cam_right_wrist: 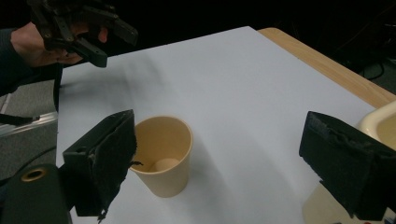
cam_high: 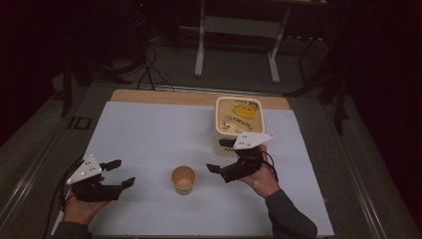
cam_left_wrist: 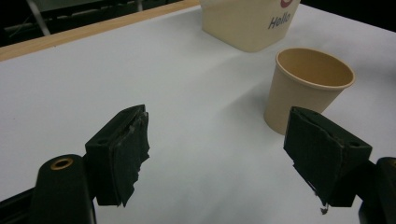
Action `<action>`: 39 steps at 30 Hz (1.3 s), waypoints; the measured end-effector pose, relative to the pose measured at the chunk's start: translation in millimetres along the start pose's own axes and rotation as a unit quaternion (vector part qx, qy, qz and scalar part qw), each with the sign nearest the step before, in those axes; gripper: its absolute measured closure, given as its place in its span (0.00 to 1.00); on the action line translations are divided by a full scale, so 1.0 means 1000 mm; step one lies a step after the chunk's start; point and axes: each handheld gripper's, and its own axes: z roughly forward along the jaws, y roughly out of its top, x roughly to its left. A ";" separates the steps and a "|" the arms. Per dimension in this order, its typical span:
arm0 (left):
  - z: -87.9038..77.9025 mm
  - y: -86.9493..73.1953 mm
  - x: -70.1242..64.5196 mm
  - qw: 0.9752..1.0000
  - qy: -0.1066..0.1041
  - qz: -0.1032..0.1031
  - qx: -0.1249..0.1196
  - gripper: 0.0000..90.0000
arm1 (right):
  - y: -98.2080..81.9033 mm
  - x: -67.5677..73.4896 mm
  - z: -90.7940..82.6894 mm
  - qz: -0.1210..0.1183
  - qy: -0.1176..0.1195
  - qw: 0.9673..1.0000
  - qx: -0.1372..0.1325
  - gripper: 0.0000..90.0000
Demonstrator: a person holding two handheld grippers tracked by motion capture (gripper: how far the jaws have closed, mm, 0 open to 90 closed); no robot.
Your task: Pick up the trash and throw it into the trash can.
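While both tongs (cam_high: pixel 118 172) (cam_high: pixel 217 156) gape empty, right gripper view reveals pale ball (cam_right_wrist: pixel 164 164) inside paper cup (cam_right_wrist: pixel 163 161).

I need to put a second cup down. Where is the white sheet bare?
The far left of the white paper sheet is bare, bordered by the wooden table edge. It is crowded around the tan paper cup, the right gripper and the cream plastic tub.

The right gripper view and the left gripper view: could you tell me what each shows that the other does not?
Right gripper view alone: a small pale lump inside the paper cup, and the left gripper, open, in a hand.

Left gripper view alone: "Hello" printed on the cream tub.

Both: the cup upright on the white table, and the tub.
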 end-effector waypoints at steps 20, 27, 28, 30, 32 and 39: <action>-0.001 0.000 0.001 1.000 0.000 -0.001 -0.003 0.25 | 0.020 0.003 0.019 -0.015 0.016 1.000 0.021 0.11; -0.001 0.000 0.001 1.000 0.000 -0.002 -0.003 0.25 | 0.031 0.004 0.026 -0.033 0.023 0.998 0.055 0.11; -0.001 0.000 0.001 1.000 0.000 -0.002 -0.003 0.25 | 0.033 0.005 0.026 -0.034 0.026 0.997 0.060 0.11; -0.001 0.000 0.001 1.000 -0.001 -0.003 -0.004 0.25 | 0.036 0.005 0.028 -0.040 0.026 0.996 0.069 0.11; -0.001 0.000 0.001 1.000 -0.001 -0.003 -0.004 0.25 | 0.039 0.006 0.029 -0.043 0.029 0.995 0.082 0.11; -0.001 0.000 0.001 1.000 -0.002 -0.003 -0.003 0.25 | 0.049 0.007 0.034 -0.061 0.033 0.990 0.121 0.11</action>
